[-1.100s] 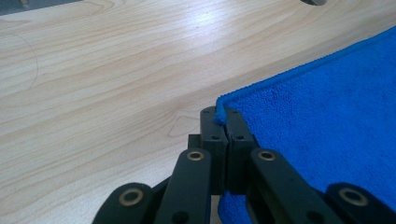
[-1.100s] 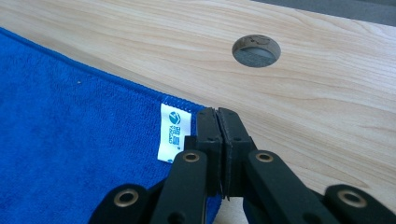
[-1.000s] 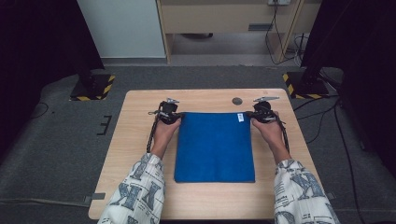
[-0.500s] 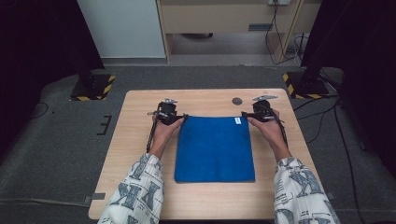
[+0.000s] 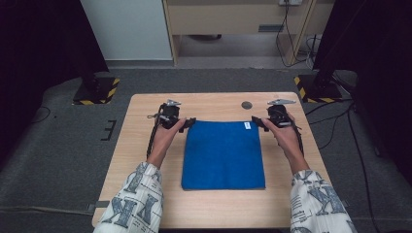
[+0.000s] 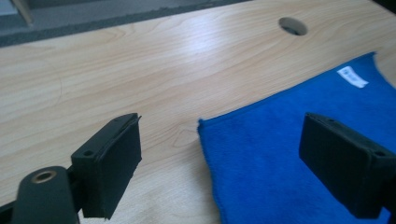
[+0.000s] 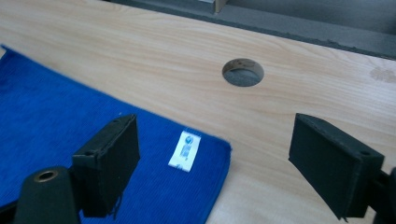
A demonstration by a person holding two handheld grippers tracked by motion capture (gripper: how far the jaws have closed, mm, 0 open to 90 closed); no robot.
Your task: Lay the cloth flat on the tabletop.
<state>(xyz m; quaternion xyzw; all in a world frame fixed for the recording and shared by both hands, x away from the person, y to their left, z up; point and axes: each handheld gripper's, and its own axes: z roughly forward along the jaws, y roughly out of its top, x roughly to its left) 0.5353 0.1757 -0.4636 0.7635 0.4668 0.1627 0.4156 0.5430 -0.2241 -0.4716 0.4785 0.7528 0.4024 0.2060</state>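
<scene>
A blue cloth [image 5: 224, 154] was seen lying flat at the centre of the wooden table [image 5: 145, 145] in the high view, its far edge running between the two grippers. The left gripper [image 5: 187, 124] was held at the cloth's upper left corner, and the right gripper [image 5: 257, 124] at its upper right corner, beside a small white label [image 5: 247, 125].

In the left gripper view, the jaws had just been opening and were spread wide; the cloth's corner [image 6: 201, 123] lay on the table between them, touched by neither pad. In the right gripper view, the jaws had likewise just been opening and were released; the labelled corner [image 7: 224, 142] lay flat between the pads, apart from both. A round hole [image 7: 243, 72] was seen in the table beyond it.
</scene>
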